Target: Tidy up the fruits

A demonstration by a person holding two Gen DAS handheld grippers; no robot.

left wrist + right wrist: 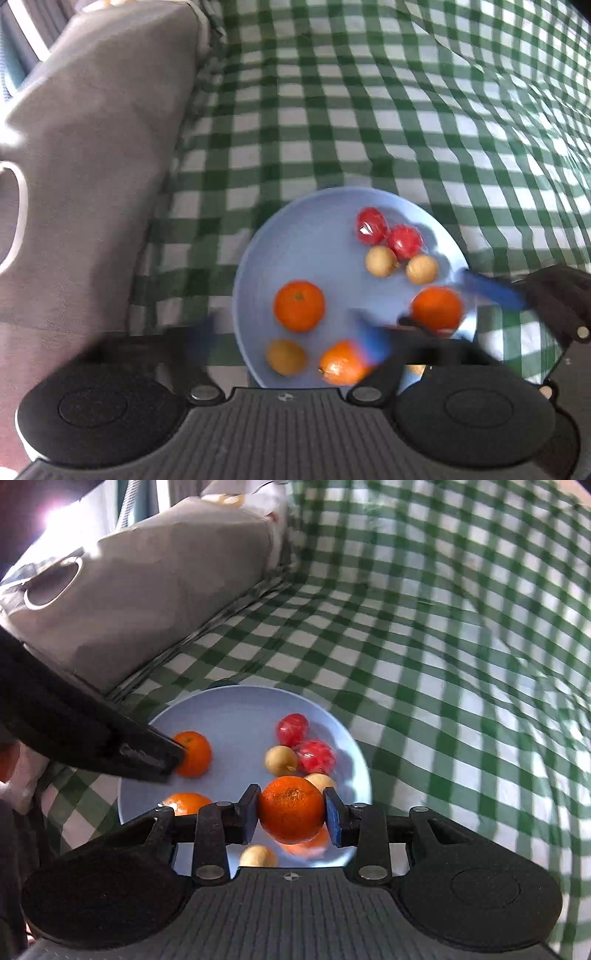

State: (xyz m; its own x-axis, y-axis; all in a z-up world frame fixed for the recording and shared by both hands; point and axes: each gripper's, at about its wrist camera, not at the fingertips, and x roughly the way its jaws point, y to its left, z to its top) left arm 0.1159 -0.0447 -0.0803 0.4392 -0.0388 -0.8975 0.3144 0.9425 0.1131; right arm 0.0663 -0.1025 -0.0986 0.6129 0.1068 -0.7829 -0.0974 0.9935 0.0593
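No readable text, label or number; views perhaps too blurred.

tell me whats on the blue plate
On the plate: oranges, one between the right gripper's pads, two red wrapped fruits, and several tan fruits. The grippers hide the plate's near edge.

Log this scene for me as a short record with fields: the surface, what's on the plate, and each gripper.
surface: green and white checked cloth
container: round pale blue plate, on the cloth
oranges: three, all over the plate
red wrapped fruits: two, touching
small tan round fruits: at least three
right gripper: blue pads against both sides of one round orange
left gripper: wide open, empty
beside: grey fabric cushion
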